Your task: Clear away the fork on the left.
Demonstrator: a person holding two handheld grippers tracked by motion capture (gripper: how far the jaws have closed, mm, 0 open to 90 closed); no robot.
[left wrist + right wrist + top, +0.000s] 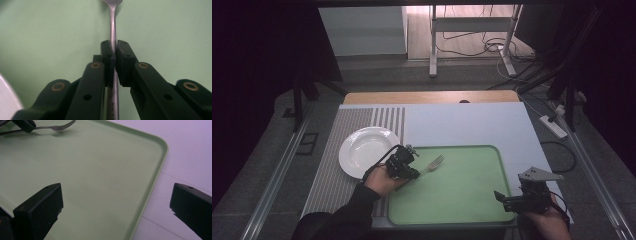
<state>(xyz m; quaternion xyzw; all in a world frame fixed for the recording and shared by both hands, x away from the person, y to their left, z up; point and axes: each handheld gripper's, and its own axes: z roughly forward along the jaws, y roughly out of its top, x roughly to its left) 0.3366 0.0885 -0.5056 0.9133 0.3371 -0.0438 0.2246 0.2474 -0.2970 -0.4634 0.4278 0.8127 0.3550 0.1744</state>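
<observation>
Left tongs (115, 53): black jaws with brass-ringed pivots and small screw holes. Right tongs (507, 199): black, topped by a grey three-cornered plate, trailing black cable. Dark sleeve (347, 215) on left forearm.

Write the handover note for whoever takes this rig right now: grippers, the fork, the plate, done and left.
Left gripper: shut on the fork at mid-handle, tines pointing away over the green tray.
Right gripper: open, holding nothing, at the tray's near right corner.
White plate: bare, on the striped mat left of the tray.
Done: fork gripped.
Left: probably moving the fork to where it belongs, perhaps by the plate; whether it is off the tray yet is unclear.
</observation>
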